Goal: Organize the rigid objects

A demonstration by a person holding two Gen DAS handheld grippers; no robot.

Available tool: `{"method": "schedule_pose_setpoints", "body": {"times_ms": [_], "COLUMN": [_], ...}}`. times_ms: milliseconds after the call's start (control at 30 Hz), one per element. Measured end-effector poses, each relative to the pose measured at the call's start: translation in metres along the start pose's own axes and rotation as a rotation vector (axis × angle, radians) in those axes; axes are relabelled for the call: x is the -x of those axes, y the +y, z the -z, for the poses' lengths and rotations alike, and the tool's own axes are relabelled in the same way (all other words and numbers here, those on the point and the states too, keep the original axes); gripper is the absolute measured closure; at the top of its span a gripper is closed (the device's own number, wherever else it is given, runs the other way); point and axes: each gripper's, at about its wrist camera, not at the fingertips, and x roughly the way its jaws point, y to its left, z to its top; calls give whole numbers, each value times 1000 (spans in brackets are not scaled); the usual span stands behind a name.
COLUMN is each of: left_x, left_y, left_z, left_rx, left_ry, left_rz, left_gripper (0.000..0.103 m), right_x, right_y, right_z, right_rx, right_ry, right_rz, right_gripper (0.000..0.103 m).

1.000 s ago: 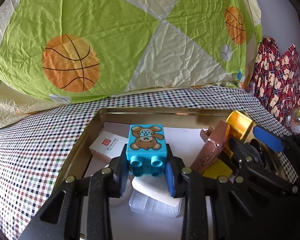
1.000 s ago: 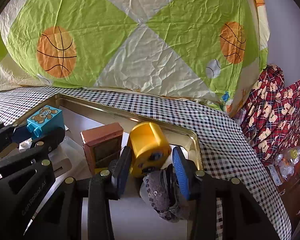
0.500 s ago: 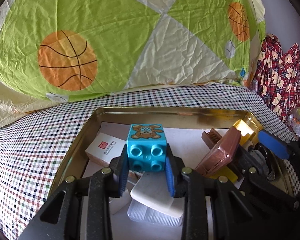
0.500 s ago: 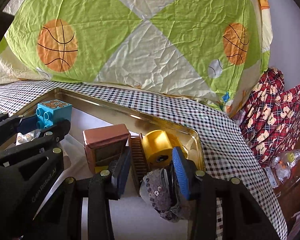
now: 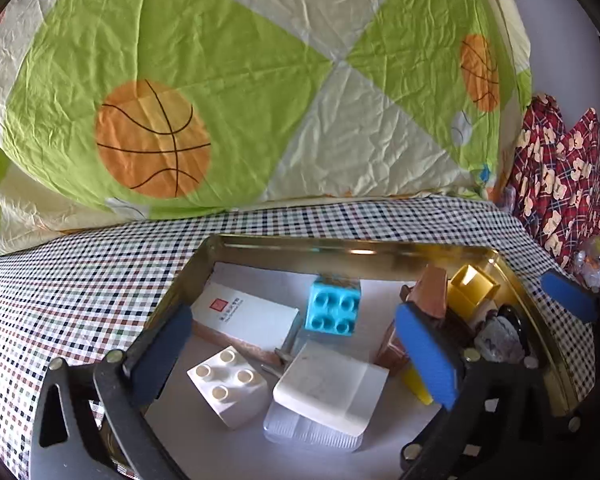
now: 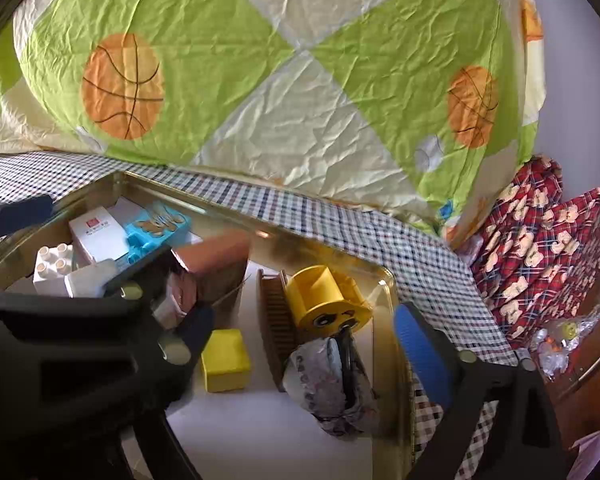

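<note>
Here, blue brick [image 5: 333, 309], studs showing, lying free

My left gripper [image 5: 296, 354] no longer clamps the blue toy brick [image 5: 333, 307]; its jaws are opening wide and the brick now lies free in the gold tray [image 5: 380, 249], studs facing me. My right gripper [image 6: 312, 344] is opening too, letting go of the yellow toy cylinder [image 6: 326, 296], which now rests on its side on the tray floor between the pads.
</note>
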Motion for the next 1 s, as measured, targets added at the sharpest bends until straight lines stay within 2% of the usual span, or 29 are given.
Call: {"method": "schedule_pose_setpoints", "body": {"times_ms": [100,333,600,733,1000], "left_x": [-6,-2,37,46,64], "left_y": [6,9,32,41,50], "left_z": [-2,-1,9,12,18], "left_rx": [27,48,47,61,45], "left_ry": [30,16,-155,-172,-207], "left_rz": [23,23,-95,-68,-65], "left_gripper": [0,0,0,0,0], "right_x": [0,4,23,30,45], "right_y": [-2,-5,-22,-18,-5], "right_z": [0,0,5,6,9], "right_rx": [-11,-41,-141,-164,-156], "right_ry": [-5,-19,-117,-123,-143], "right_rz": [-5,-12,-11,-19,-4], "right_gripper": [4,4,2,2,1]}}
